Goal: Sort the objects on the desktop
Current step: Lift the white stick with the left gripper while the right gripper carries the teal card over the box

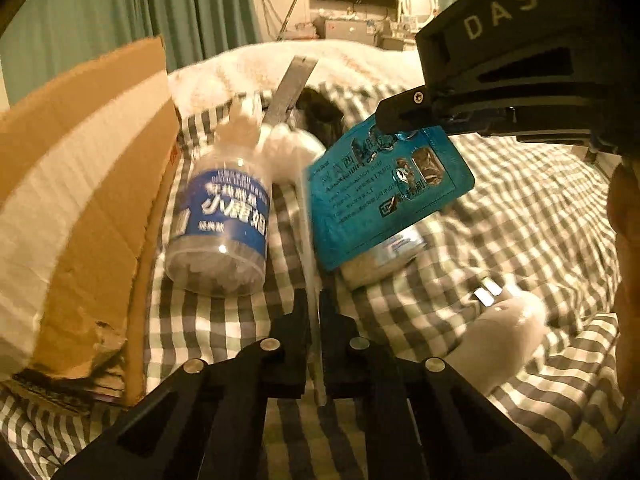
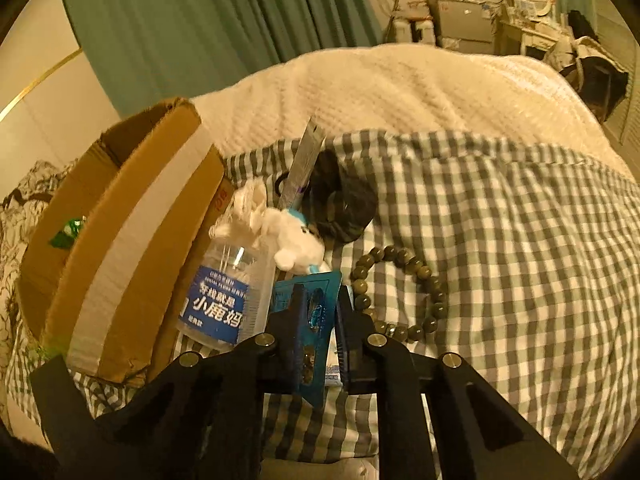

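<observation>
Grips the packet (image 1: 384,196) by one edge with the right gripper (image 2: 320,296), fingers pressed on both faces. Hangs it clear of the cloth (image 2: 500,240), to the right of the box (image 1: 92,184) and just past the jar (image 1: 224,216). Probably lifts it by the edge so the flat body dangles free and drops cleanly once let go.

Pinches a thin pale strip (image 1: 308,240) with the left gripper (image 1: 314,304), fingers together on it, strip edge-on and running up toward the packet. Cannot tell what the strip is.

Leaves the jar lying on its side against the box wall, with the plush (image 2: 292,240) at its cap end. Leaves the bracelet (image 2: 400,292) loose on the cloth, farther right of the box. Suggests a double pickup, with the open box as the likely bin for both; calls next for carrying left over its rim.
</observation>
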`<state>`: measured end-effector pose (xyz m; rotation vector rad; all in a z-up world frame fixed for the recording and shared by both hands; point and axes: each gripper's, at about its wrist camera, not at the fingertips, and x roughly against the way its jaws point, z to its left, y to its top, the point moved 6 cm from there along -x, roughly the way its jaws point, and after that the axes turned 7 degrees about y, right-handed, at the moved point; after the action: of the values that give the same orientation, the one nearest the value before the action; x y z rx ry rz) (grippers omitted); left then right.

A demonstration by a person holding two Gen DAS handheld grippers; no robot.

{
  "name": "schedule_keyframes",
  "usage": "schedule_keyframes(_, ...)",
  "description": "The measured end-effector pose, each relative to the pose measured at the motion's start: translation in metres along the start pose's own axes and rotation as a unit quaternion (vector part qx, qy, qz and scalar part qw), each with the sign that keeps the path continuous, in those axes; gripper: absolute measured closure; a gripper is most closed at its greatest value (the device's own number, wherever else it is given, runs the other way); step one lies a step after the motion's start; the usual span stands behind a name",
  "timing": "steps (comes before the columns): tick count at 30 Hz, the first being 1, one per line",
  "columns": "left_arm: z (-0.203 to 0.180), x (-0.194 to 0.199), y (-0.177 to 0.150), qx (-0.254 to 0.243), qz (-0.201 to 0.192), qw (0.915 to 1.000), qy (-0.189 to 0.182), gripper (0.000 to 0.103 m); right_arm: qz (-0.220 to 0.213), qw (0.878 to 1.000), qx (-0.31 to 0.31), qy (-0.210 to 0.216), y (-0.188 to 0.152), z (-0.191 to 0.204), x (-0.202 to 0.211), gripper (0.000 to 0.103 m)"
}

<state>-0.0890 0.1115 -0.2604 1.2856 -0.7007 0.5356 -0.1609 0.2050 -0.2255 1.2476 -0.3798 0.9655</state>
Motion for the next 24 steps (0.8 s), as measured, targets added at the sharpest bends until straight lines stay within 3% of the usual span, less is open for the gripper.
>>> schedule_keyframes(14, 0.008, 0.044, 0.028, -0.010, -0.061, 0.9981, -0.002, 0.100, -0.089, 0.995, -0.035, -0.015, 0.012, -0.003, 0.057, 0.096)
schedule_keyframes(24, 0.016, 0.074, 0.023, -0.006, -0.098, 0.9951, -0.007, 0.100, -0.135, 0.990, -0.034, -0.031, 0.018, 0.004, 0.084, 0.096)
